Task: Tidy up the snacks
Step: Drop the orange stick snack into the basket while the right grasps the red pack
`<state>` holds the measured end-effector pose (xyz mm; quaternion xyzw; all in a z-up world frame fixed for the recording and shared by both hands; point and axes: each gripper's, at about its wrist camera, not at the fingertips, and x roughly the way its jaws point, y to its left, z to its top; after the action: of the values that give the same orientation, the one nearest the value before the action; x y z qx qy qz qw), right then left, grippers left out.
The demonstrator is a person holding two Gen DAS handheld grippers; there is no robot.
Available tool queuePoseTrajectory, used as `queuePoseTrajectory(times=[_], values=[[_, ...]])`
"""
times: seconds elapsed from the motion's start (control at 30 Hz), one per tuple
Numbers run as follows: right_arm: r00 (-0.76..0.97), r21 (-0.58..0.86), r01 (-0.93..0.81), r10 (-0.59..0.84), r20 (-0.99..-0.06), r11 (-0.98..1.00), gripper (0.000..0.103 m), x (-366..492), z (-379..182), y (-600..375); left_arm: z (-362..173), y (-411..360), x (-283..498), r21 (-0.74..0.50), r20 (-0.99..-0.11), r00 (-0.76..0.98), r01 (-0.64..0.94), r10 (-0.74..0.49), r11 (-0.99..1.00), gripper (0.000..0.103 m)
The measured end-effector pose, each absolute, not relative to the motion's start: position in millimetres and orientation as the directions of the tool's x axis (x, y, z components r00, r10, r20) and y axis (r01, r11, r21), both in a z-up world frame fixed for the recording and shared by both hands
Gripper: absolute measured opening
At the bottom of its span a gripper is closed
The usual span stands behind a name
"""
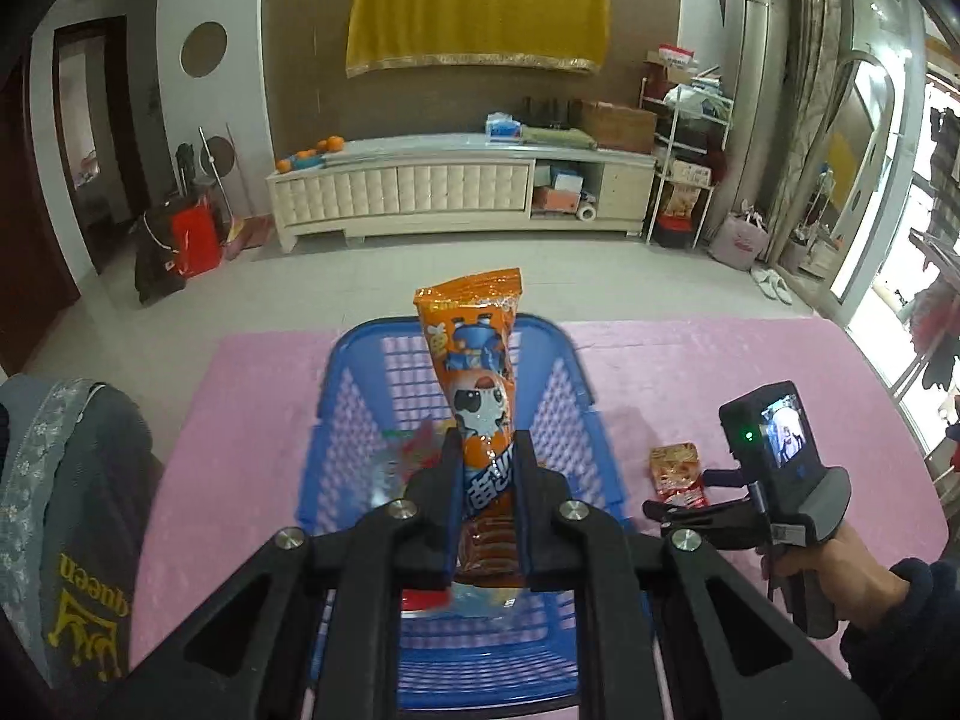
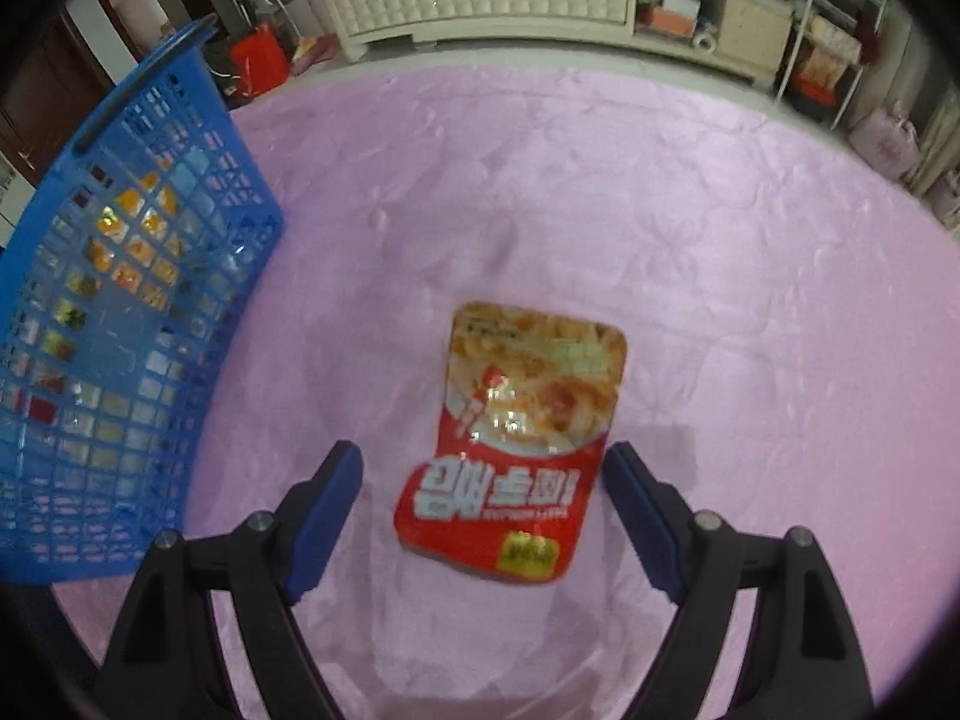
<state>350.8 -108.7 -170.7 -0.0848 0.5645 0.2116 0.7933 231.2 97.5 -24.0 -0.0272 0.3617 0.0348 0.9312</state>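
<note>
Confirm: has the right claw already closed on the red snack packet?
No, the right claw is open, its fingers standing apart on either side of the red snack packet lying on the pink cloth.

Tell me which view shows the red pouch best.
The right wrist view: the red pouch lies flat on the pink cloth, whole and large, between the open right tongs. In the left wrist view the pouch is small and far off, its near end hidden behind the right tongs.

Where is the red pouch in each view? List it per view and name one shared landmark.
Left wrist: red pouch lies right of centre on the pink cloth, beside the right gripper.
Right wrist: red pouch lies at centre, between the open fingers.
Shared landmark: blue basket.
</note>
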Motion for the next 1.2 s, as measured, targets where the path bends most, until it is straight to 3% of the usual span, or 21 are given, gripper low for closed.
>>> queuePoseTrajectory(times=[0.2, 0.3, 0.33, 0.63, 0.73, 0.8, 0.83, 0.87, 0.93, 1.1, 1.2], values=[[0.282, 0.025, -0.458, 0.172, -0.944, 0.889, 0.086, 354.0, -174.0, -85.3, -34.3, 108.7, 237.5, -0.056, -0.723, 0.691, -0.051, -0.005, 0.997, 0.013], [0.283, 0.008, -0.491, 0.169, -0.944, 0.871, 0.070, 349.0, -171.9, -78.4, -38.5, 103.8, 243.5, -0.084, -0.749, 0.661, -0.024, -0.047, 0.996, 0.013], [0.280, 0.008, -0.506, 0.173, -0.944, 0.862, 0.061, 347.9, -169.2, -78.0, -42.1, 100.8, 247.0, -0.090, -0.759, 0.649, -0.014, -0.059, 0.996, 0.013], [0.280, 0.008, -0.537, 0.188, -0.941, 0.843, 0.047, 343.8, -164.9, -85.3, -61.8, 81.5, 271.2, -0.068, -0.812, 0.580, 0.025, -0.070, 0.997, 0.013], [0.275, 0.021, -0.556, 0.207, -0.939, 0.831, 0.024, 322.1, -159.3, -86.0, -67.2, 81.4, 280.2, -0.057, -0.821, 0.567, 0.028, -0.063, 0.998, 0.013], [0.297, -0.011, -0.573, 0.195, -0.935, 0.819, 0.024, 313.7, -160.7, -85.2, -70.6, 80.0, 282.2, -0.037, -0.828, 0.559, 0.028, -0.047, 0.999, 0.013], [0.300, -0.010, -0.572, 0.198, -0.933, 0.820, 0.024, 310.8, -160.6, -86.8, -71.8, 79.6, 283.0, -0.030, -0.834, 0.551, 0.026, -0.040, 0.999, 0.020], [0.298, 0.004, -0.565, 0.209, -0.931, 0.825, 0.024, 308.9, -160.4, -90.0, -72.3, 78.9, 283.6, -0.030, -0.837, 0.545, 0.024, -0.038, 0.999, 0.037], [0.282, 0.048, -0.548, 0.238, -0.929, 0.835, 0.024, 310.1, -159.4, -96.4, -70.6, 78.1, 281.7, -0.028, -0.834, 0.550, 0.026, -0.038, 0.999, 0.051], [0.264, 0.126, -0.506, 0.293, -0.919, 0.853, 0.024, 316.1, -151.5, -111.5, -61.0, 80.7, 272.0, -0.005, -0.822, 0.570, 0.004, -0.007, 1.000, 0.052], [0.267, 0.153, -0.492, 0.317, -0.910, 0.857, 0.024, 311.5, -140.1, -119.7, -51.0, 86.0, 263.6, -0.030, -0.809, 0.587, -0.020, -0.012, 0.999, 0.058]])
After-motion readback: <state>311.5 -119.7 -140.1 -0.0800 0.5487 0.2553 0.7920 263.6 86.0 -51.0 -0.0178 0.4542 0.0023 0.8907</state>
